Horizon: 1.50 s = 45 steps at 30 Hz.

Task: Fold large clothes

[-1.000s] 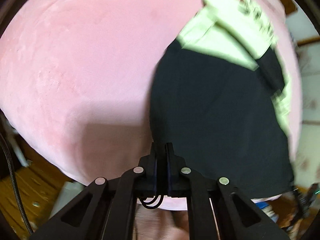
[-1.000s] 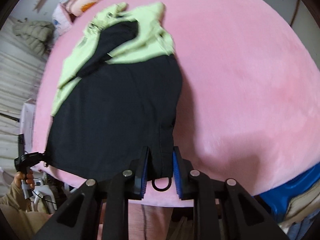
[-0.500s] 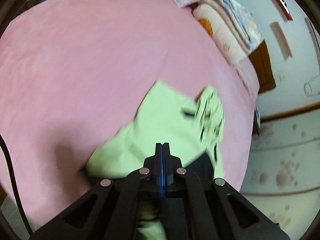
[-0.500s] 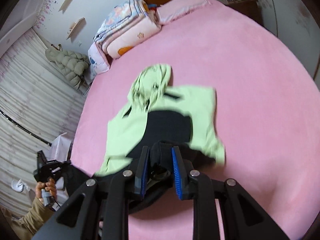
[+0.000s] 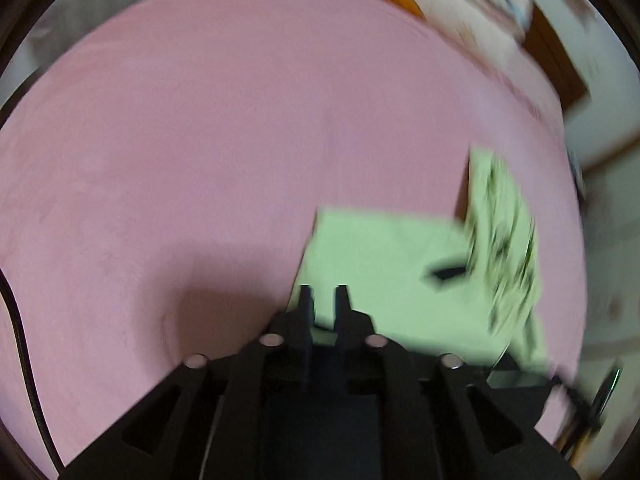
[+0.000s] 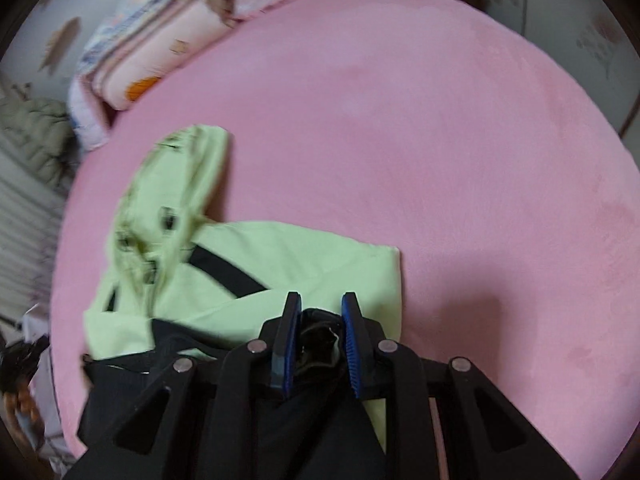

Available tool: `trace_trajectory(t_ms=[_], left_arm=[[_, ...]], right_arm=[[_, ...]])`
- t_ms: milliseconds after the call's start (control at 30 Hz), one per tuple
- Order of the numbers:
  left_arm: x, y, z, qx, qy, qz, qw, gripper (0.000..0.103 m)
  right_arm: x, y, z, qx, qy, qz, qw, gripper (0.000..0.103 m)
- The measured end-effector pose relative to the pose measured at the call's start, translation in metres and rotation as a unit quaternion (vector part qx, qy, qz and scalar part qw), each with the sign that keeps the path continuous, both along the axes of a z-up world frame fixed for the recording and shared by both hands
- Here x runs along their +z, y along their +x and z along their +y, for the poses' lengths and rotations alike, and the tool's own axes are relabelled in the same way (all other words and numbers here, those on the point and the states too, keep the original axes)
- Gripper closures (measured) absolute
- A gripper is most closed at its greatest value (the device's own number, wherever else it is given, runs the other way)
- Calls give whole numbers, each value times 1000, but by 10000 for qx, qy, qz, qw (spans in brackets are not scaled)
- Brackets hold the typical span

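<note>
1. Hooded garment (image 6: 280, 252), lime green and black, lies flat on the pink bed (image 6: 440, 120), hood toward the pillows, black lower half being carried up over the green.
2. Right gripper (image 6: 320, 304): fingers clamped on a bunched black hem corner.
3. Left gripper (image 5: 323, 296): fingers apart and opening, nothing visible between them; green cloth just beyond.
4. Handling, as judged: soft, light, limp fabric; drags and wrinkles easily. Best taken at hem corners or side seams.
5. Bed cover plush, probably grippy. Folded quilts (image 6: 152, 48) stacked at the headboard; pale wall behind.
</note>
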<state>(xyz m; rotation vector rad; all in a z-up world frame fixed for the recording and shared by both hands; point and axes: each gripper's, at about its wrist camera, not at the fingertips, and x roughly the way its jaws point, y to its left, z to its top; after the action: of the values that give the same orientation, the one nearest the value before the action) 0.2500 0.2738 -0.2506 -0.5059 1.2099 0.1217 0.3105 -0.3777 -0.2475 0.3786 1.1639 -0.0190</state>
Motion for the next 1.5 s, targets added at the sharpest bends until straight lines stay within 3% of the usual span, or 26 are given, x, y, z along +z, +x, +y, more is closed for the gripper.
trace_trajectory(t_ms=[133, 200, 267, 400, 500, 567, 633, 767, 867, 933, 1100, 1333, 1367, 1400, 1433, 1500], left_arm=[[-47, -30, -3, -877, 81, 519, 9948, 76], [-65, -36, 2, -1080, 102, 620, 9922, 65], [-83, -35, 7, -1188, -18, 640, 9908, 47], [-95, -24, 15, -1237, -377, 541, 9901, 37], [-102, -13, 20, -1296, -584, 419, 9890, 34], [-107, -6, 17, -1346, -635, 394, 9881, 39], [-108, 0, 9, -1476, -614, 337, 9866, 60], [-103, -2, 5, -1141, -670, 285, 9908, 81], [-90, -13, 11, -849, -632, 163, 9942, 87], [-82, -18, 10, -753, -531, 99, 9957, 89], [-57, -21, 7, -622, -418, -159, 9971, 91], [-8, -4, -12, -884, 20, -739, 9933, 92], [-4, 0, -14, -897, 66, -790, 9928, 92], [0, 5, -17, -903, 98, -843, 9923, 92], [2, 8, -19, -898, 111, -869, 9921, 92], [7, 16, -23, -899, 190, -949, 9912, 92]], right_arm=[[-8, 1, 0, -81, 79, 14, 9999, 83], [-9, 2, -2, -113, 93, 35, 9999, 83], [-9, 4, -2, -97, 62, 27, 9999, 82], [-1, 4, 5, 132, -185, 11, 9997, 78], [7, -1, 5, 330, -242, -108, 9991, 67], [11, -6, 3, 411, -264, -197, 9986, 63], [9, -8, 2, 487, -258, -158, 9984, 61], [8, -11, -1, 564, -34, -145, 9983, 61], [16, -19, -8, 568, 418, -329, 9970, 60], [20, -26, -9, 636, 531, -421, 9957, 53], [7, -25, 7, 1013, -107, -239, 9945, 53], [-28, 12, 14, 709, -311, -29, 9970, 53], [-33, 13, 16, 702, -337, 72, 9969, 56], [-36, 13, 17, 699, -376, 132, 9968, 68], [-37, 12, 19, 721, -537, 173, 9958, 89], [-30, 6, 17, 788, -632, 98, 9948, 93]])
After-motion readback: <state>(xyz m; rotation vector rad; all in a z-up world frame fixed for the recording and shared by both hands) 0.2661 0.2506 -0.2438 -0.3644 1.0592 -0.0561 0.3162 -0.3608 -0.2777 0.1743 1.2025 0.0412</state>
